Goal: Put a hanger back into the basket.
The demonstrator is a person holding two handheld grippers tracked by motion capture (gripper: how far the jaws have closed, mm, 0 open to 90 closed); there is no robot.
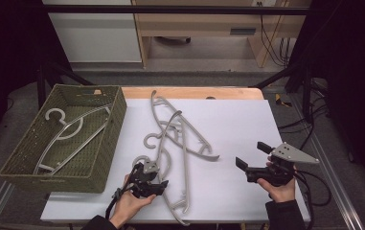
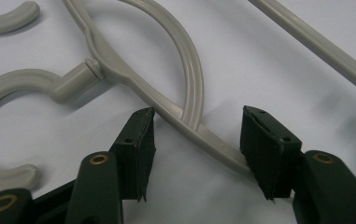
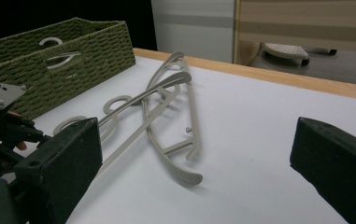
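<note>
The left gripper (image 1: 157, 178) is low over the white table top (image 1: 237, 120), near its front edge on the left side. Its two black jaws stand half open, one on each side of the arm of a grey plastic clothes hanger (image 2: 185, 119) that lies flat there, close to its hook. The pads are close to the arm but are not pressing on it. Two more grey plastic hangers (image 1: 182, 129) lie crossed over each other in the middle of the table top. A green woven basket (image 1: 110, 139) stands at the left edge, with one grey hanger (image 1: 67, 132) inside it. The right gripper (image 1: 249, 154) is held above the front right part, well apart from the hangers, and its jaws are wide open with nothing between them.
</note>
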